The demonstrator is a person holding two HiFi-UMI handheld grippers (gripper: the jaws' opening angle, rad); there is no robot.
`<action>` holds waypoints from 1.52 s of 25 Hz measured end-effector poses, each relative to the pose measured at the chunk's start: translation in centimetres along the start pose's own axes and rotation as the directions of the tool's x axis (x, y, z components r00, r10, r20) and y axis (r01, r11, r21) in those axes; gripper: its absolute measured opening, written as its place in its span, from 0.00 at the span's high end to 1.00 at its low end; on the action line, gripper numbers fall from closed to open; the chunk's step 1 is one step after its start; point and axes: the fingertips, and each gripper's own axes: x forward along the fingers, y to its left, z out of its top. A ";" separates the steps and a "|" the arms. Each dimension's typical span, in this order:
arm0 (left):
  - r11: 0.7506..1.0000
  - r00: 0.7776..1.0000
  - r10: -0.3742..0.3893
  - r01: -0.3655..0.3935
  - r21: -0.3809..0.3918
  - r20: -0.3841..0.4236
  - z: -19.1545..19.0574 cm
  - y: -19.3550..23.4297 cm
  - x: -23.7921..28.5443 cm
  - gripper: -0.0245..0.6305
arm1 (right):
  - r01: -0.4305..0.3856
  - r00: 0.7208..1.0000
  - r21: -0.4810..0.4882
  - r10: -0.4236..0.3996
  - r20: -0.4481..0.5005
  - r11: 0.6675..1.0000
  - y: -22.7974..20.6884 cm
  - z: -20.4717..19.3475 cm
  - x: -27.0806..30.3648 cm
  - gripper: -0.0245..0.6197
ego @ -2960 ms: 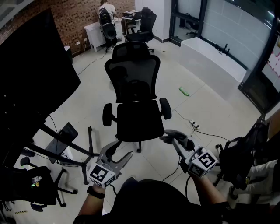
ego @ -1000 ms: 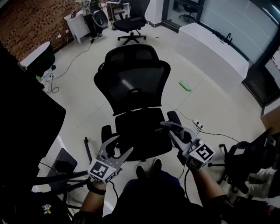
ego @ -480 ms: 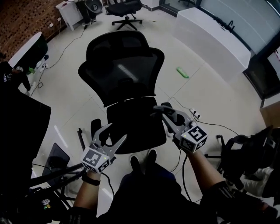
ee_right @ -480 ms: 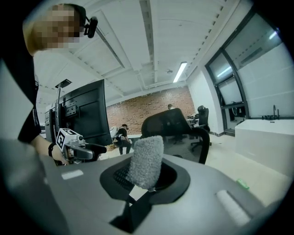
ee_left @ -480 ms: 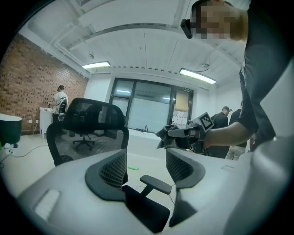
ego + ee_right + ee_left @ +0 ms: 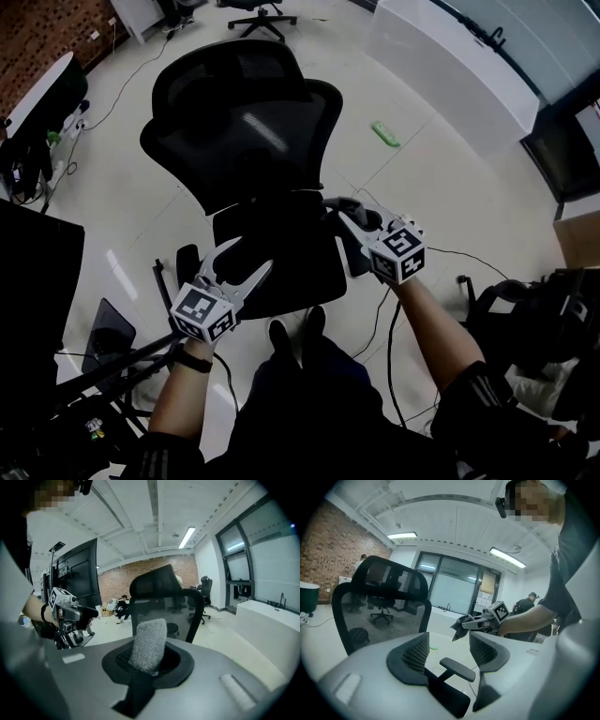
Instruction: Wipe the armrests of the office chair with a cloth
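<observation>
Now my right hand-held gripper (image 6: 340,209) pinches the cloth (image 6: 149,644) near the armrest (image 6: 457,668), ready for wiping; left hand-held gripper (image 6: 241,255) hangs spread, empty.

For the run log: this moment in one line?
right gripper: shut on grey fluffy cloth | left gripper: open, empty | black mesh office chair: ahead

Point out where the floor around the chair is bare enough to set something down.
Free: the pale floor right of the office chair, up to the white counter, bar a small green thing; also left of the chair. Crowded: lower left with stand legs, lower right with a dark bag.
</observation>
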 end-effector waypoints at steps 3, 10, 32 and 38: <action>1.000 1.000 0.004 -0.004 -0.005 -0.023 -1.5 0.7 1.6 0.52 | 0.018 0.998 -0.032 -0.020 -0.063 0.999 -2.5 -2.1 1.8 0.89; 0.999 0.997 0.006 -0.008 -0.040 -0.074 -4.6 1.9 4.5 0.52 | 0.009 0.965 -0.084 -0.030 -0.262 0.996 -6.8 -9.9 6.6 0.89; 0.994 0.985 -0.019 0.000 -0.113 -0.170 -12.6 1.6 10.5 0.51 | -0.139 0.810 -0.302 -0.067 -0.582 0.943 -12.4 -25.6 13.0 0.90; 0.993 0.985 -0.028 0.008 -0.119 -0.169 -12.8 1.0 11.0 0.51 | -0.160 0.803 -0.313 -0.061 -0.593 0.936 -11.9 -26.4 11.8 0.91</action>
